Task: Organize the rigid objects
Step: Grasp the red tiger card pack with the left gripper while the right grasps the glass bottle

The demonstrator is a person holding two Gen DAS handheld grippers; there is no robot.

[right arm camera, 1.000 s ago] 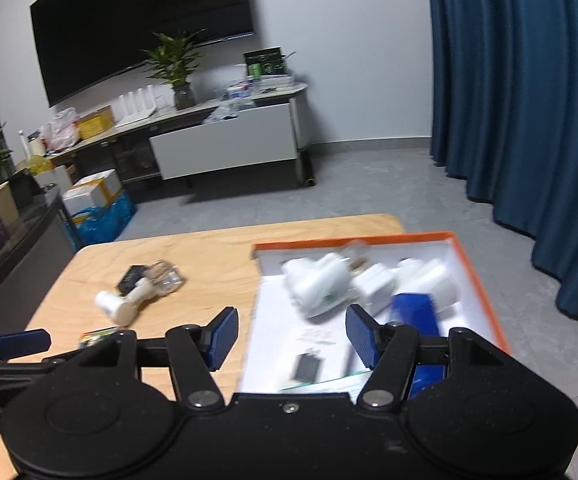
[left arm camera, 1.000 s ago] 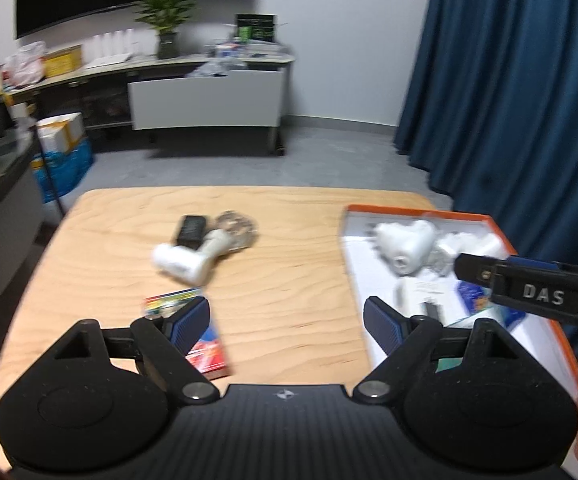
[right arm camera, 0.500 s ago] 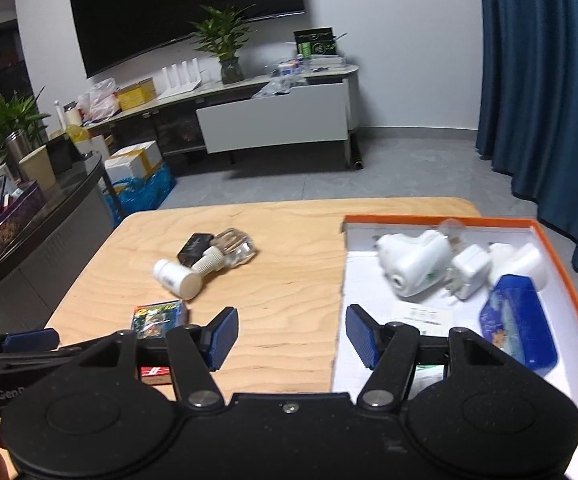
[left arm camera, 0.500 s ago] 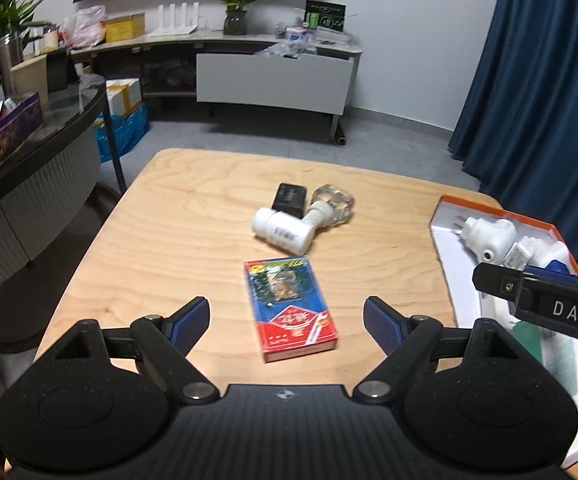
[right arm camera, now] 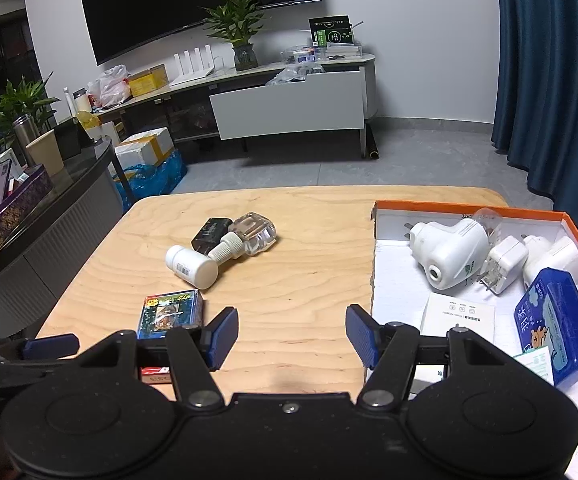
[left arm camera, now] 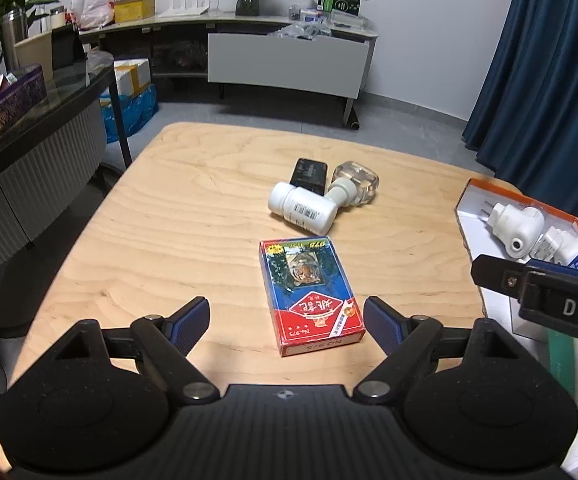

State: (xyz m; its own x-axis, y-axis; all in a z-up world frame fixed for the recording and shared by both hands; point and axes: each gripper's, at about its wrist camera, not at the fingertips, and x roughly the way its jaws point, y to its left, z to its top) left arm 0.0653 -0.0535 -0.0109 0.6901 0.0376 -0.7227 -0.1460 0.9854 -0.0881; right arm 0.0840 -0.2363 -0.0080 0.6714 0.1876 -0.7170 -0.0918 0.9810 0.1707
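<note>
card box (left arm camera: 309, 294) lies flat on the table (left arm camera: 193, 220), just beside and nearer us than the white pill bottle (left arm camera: 303, 208). we judge it light, stiff cardboard with a slick printed face, so we take it across the long side edges. left gripper (left arm camera: 287, 322) hangs over its near end, jaws spread wide, empty. right gripper (right arm camera: 291, 336) is also spread and empty, between the card box and the orange tray (right arm camera: 469, 206).
</note>
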